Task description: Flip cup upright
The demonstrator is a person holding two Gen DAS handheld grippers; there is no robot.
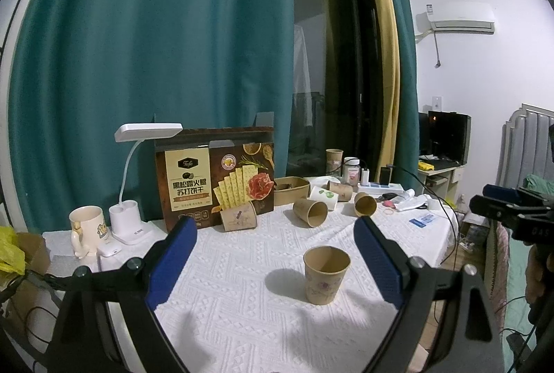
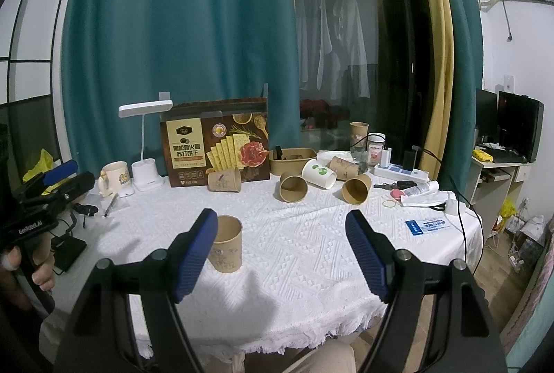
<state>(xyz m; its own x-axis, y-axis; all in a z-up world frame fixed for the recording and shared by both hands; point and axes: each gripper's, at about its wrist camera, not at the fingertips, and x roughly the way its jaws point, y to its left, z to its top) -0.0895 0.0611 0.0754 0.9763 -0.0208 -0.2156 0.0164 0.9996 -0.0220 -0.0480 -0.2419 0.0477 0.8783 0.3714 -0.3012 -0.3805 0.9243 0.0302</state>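
Left gripper [image 1: 275,257] and right gripper [image 2: 280,250] both gape wide, empty, near the upright paper cup [image 1: 326,274].

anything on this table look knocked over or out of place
Yes. Several paper cups lie on their sides near the back: one against the cracker box, a tipped brown cup, a white cup and another brown cup. The near cup stands upright. Nothing looks spilled.

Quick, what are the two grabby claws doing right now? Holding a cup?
Left gripper: open, holding nothing; the upright paper cup stands free ahead of it.
Right gripper: open, holding nothing.
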